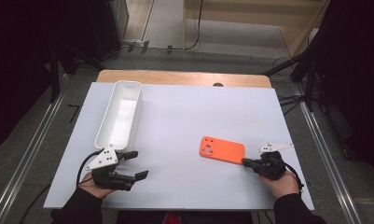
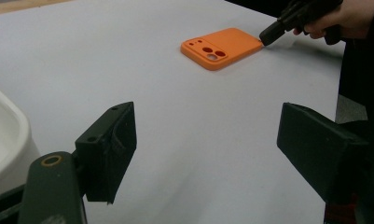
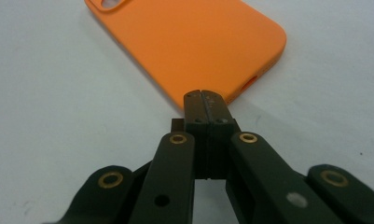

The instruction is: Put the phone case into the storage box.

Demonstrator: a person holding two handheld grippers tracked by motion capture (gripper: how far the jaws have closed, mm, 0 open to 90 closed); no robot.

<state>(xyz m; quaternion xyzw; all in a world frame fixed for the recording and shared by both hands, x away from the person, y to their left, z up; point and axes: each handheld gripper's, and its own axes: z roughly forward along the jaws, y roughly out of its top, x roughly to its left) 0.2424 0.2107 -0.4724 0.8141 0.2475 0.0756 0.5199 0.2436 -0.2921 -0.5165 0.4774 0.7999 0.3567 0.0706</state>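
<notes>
An orange phone case [image 1: 222, 150] lies flat, back up, on the white table right of centre; its camera cutouts face left. My right gripper [image 1: 246, 162] is shut with nothing between its jaws, and its closed tips rest against the case's near right corner [image 3: 208, 70]. From the left gripper view the same case [image 2: 221, 47] lies far off with the other gripper's tip [image 2: 270, 33] at its edge. My left gripper [image 1: 137, 164] stands open and empty near the front left, its two pads [image 2: 107, 149] wide apart over bare table.
A long white tray [image 1: 121, 114] stands at the left, running away from me, just beyond the left gripper; its rounded corner [image 2: 7, 135] is close by. The table's white sheet [image 1: 184, 116] spreads between the two hands. Stands and cables crowd the floor around.
</notes>
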